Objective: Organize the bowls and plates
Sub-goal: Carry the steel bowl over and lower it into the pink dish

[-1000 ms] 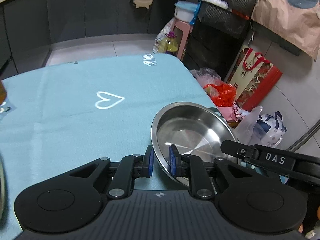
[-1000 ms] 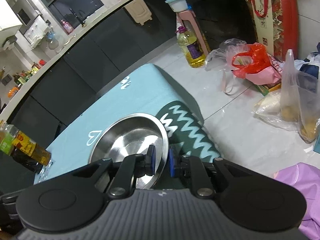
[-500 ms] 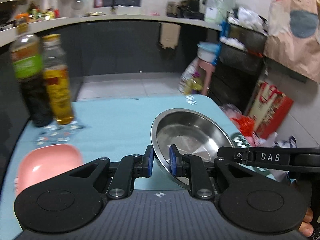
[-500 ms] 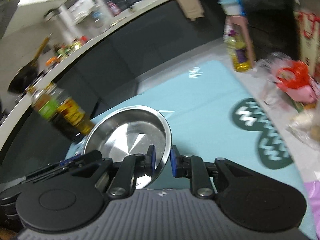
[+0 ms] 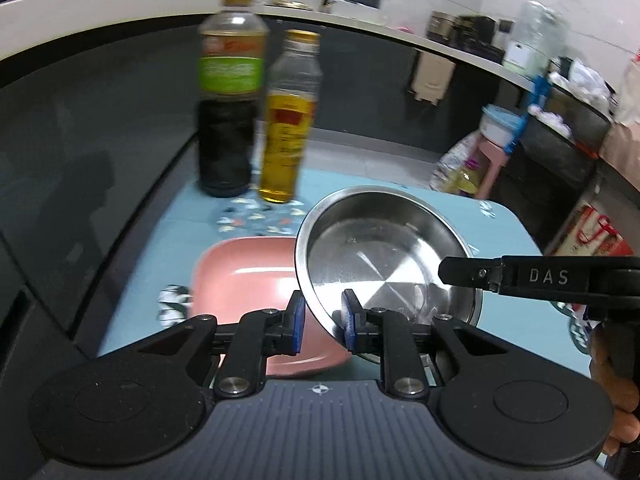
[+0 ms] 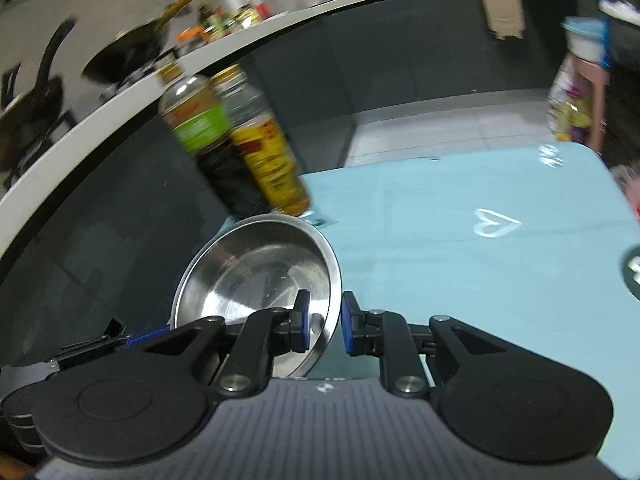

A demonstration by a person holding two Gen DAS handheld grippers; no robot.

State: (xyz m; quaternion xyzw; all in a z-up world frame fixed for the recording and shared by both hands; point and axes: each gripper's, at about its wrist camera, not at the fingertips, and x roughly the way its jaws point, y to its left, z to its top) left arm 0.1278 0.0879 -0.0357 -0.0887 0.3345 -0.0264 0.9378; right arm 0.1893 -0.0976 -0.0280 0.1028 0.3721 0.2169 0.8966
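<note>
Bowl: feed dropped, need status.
Left tool and right tool grip bowl rim, jaws just opening slightly. Bowl aloft over plate. Bottles close behind.

Both grippers are showing matte black linkage arms with silver screws, blue pads and a ribbed grey body with a small cross mark; the right gripper is bearing white "DAS" lettering.

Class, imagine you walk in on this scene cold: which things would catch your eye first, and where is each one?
First comes the shiny steel bowl, tilted in the air above the pale blue tablecloth, with the left claw and the right claw each at its rim. Just beneath it a pink square plate lies on the cloth. Behind them two bottles stand side by side at the table's far edge, the dark sauce bottle and the yellow oil bottle.
</note>
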